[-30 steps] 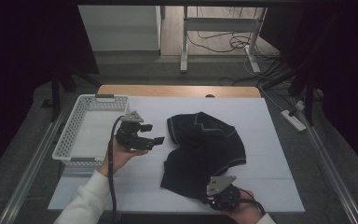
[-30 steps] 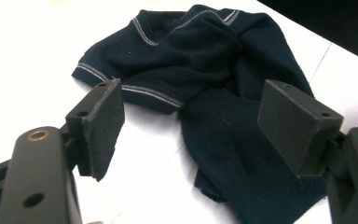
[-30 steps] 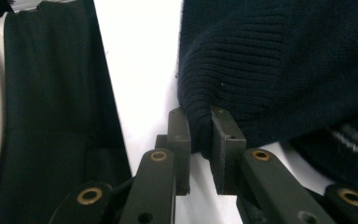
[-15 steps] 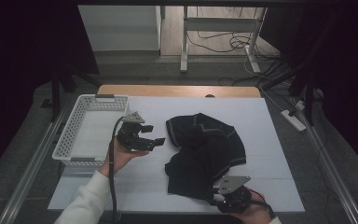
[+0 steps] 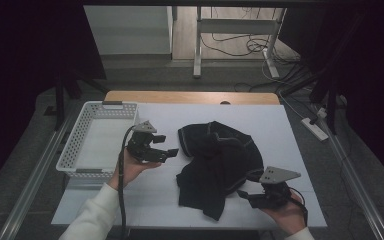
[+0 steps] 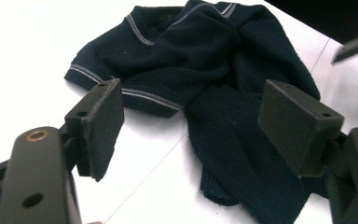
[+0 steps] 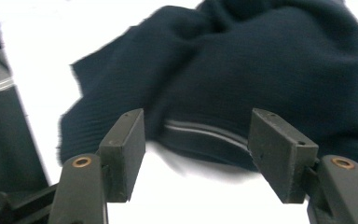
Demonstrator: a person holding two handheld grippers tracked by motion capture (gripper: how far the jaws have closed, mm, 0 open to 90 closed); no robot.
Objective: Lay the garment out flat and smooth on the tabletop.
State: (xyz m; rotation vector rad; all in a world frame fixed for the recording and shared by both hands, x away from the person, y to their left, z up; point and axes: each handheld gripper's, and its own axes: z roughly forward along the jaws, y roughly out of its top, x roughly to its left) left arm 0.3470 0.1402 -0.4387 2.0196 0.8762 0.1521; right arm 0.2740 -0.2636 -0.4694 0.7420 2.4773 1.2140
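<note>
While the dark sweater lies crumpled in the middle of the white bench, we judge the work only partly done: the garment is neither flat nor folded, and the basket at its nine o'clock holds nothing. Our right gripper sits off the sweater's five o'clock edge; its fingers have just been opening, and the right gripper view shows them spread apart with bare bench between them and the fabric lying just beyond, so nothing is held. Our left gripper hovers at the garment's nine o'clock, near the collar, fingers released and wide, with no cloth pinched between them. What is left, as we read it, is to take hold of an edge again, spread or fold the piece, and perhaps move it to the basket. As for material, the sweater is a soft navy knit with a fine ribbed weave, pale grey stripes trimming the neckline and cuffs, and a limp, bunched shape with one sleeve or hem trailing toward six o'clock. By contrast, the basket is rigid white plastic, rectangular, with a perforated lattice wall. Smooth and matte, the bench top gives the cloth little to snag on.
</note>
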